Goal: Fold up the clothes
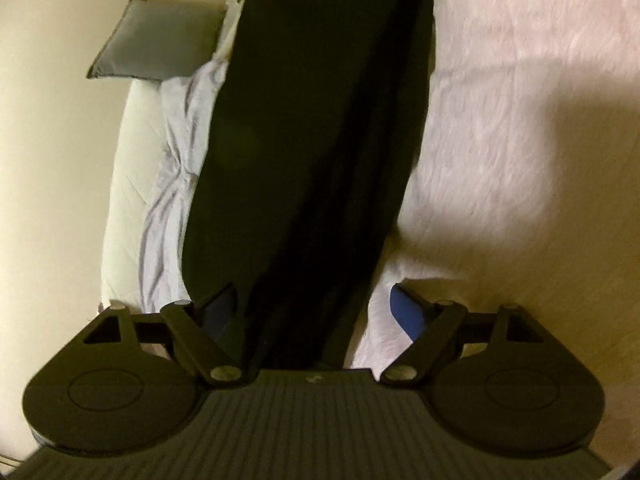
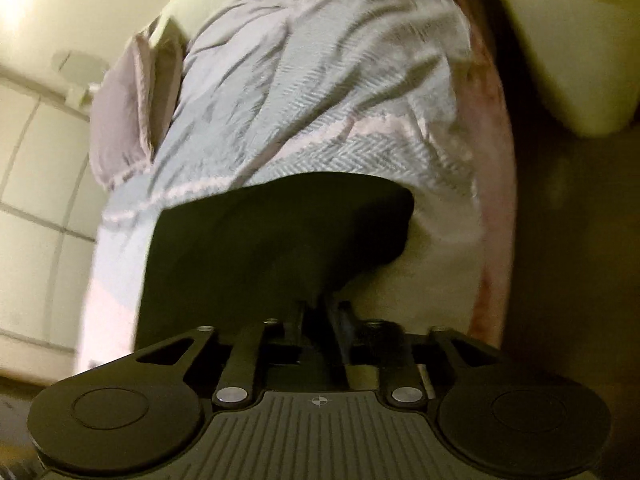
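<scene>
Black garment (image 1: 312,140) on a fuzzy pale pink blanket (image 1: 520,100); grey pillow (image 1: 160,40); pale blue herringbone-patterned cloth (image 2: 320,80) with pink trim.

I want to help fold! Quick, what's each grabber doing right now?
Left gripper: open wide, straddling the black garment, not gripping it.
Right gripper: nearly closed, pinching the black garment.
</scene>
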{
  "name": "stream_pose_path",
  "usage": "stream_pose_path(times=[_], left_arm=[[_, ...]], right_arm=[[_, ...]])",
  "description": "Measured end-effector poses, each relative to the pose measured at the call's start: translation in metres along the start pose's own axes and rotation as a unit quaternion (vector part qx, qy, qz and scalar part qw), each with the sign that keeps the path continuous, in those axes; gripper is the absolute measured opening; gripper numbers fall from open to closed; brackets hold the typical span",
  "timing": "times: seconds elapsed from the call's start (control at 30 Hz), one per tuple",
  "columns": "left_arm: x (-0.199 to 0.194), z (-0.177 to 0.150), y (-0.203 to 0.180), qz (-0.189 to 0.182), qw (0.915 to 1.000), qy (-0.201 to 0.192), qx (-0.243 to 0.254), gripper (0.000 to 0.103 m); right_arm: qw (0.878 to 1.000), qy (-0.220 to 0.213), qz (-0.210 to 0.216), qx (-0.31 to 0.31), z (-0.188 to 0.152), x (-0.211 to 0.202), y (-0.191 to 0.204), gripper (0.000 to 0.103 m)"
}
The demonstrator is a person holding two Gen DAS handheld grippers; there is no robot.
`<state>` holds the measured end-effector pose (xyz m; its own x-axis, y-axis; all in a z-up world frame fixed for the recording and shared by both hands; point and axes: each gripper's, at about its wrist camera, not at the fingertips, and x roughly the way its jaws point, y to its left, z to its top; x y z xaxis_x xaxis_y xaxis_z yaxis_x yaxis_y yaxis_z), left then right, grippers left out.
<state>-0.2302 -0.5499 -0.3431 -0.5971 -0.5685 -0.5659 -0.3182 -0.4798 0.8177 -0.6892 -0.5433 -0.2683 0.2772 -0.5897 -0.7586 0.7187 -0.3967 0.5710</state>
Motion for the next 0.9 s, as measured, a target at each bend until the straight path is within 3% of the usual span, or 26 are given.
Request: stream_pose_path(times=[0.1,0.17,0.23,0.3,0.37,0.5,0.57,0.6,0.63,0.67,0.7,0.73,0.83,0.87,0.9], left_arm=[[0.010,-0.008,0.007,-0.020,0.9997,0.001,-0.013,0.082],[0.016,-0.009,0.010,-0.032,0.9993,-0.003,-0.019,0.082],[0.019,-0.010,0.014,-0.043,0.9986,-0.003,-0.029,0.083],[0.020,-0.011,0.020,-0.053,0.9977,-0.003,-0.041,0.083],[0.021,-0.012,0.024,-0.059,0.9968,-0.002,-0.054,0.084],[0.024,-0.013,0.031,-0.069,0.9941,0.001,-0.084,0.084],[0.024,-0.013,0.033,-0.074,0.9921,0.004,-0.101,0.087],[0.024,-0.014,0.034,-0.077,0.9909,0.005,-0.110,0.088],[0.025,-0.015,0.036,-0.079,0.9898,0.007,-0.119,0.089],[0.025,-0.015,0.036,-0.080,0.9889,0.008,-0.125,0.091],[0.025,-0.015,0.037,-0.081,0.9882,0.008,-0.130,0.092],[0.025,-0.014,0.037,-0.080,0.9882,0.008,-0.131,0.093],[0.024,-0.014,0.034,-0.076,0.9879,0.009,-0.134,0.095],[0.024,-0.014,0.033,-0.075,0.9878,0.009,-0.136,0.095],[0.023,-0.014,0.032,-0.075,0.9877,0.009,-0.137,0.095]], right_arm=[[0.987,-0.034,-0.074,-0.135,-0.034,-0.017,0.037,0.027],[0.963,-0.049,-0.107,-0.242,-0.065,-0.017,0.064,0.029],[0.927,-0.042,-0.120,-0.352,-0.102,-0.005,0.088,0.040],[0.874,-0.026,-0.130,-0.467,-0.140,0.019,0.105,0.045],[0.809,-0.018,-0.135,-0.572,-0.173,0.048,0.116,0.046],[0.658,-0.006,-0.208,-0.724,-0.218,0.110,0.117,0.046],[0.584,0.000,-0.241,-0.775,-0.233,0.137,0.112,0.053],[0.559,-0.004,-0.244,-0.792,-0.237,0.144,0.109,0.056],[0.546,-0.005,-0.244,-0.802,-0.238,0.147,0.107,0.058],[0.538,-0.004,-0.243,-0.807,-0.238,0.148,0.107,0.059],[0.540,-0.001,-0.243,-0.806,-0.235,0.146,0.108,0.060],[0.560,0.003,-0.240,-0.793,-0.228,0.141,0.113,0.061],[0.637,0.011,-0.220,-0.739,-0.210,0.123,0.129,0.071],[0.650,0.015,-0.212,-0.730,-0.209,0.121,0.132,0.073],[0.648,0.018,-0.208,-0.732,-0.212,0.123,0.132,0.075]])
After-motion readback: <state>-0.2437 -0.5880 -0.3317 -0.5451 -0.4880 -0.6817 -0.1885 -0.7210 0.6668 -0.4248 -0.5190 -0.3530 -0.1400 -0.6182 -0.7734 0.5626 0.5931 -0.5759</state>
